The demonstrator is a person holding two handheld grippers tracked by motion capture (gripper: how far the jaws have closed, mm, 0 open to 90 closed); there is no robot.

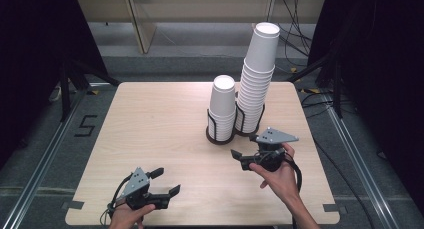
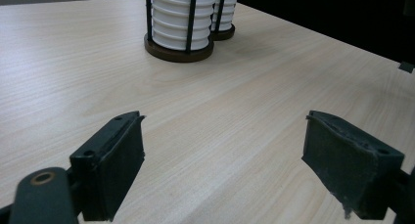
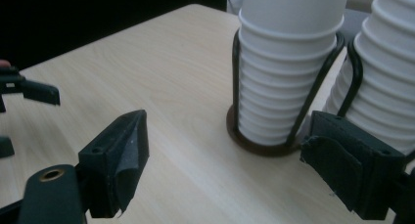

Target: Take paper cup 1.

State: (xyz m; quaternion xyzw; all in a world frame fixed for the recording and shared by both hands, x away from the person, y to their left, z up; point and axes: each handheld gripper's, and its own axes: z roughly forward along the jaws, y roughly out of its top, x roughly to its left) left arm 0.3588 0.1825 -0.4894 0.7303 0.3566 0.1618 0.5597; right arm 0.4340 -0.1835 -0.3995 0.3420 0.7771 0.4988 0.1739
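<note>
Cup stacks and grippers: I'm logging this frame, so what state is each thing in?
Shorter stack of white paper cups: upright, upside down, nested, in its black wire holder.
Taller stack of white paper cups: upside down, leaning slightly, in its own holder.
Left gripper: fingers apart, empty, low over the pale wooden table.
Right gripper: fingers apart, empty, near the shorter stack.

Two upright white cup stacks (image 1: 222, 109) in black holders, touching.

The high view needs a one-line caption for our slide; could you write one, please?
Two open tongs, left and right, over a wooden table near two cup stacks, short and tall, in wire holders.
</note>
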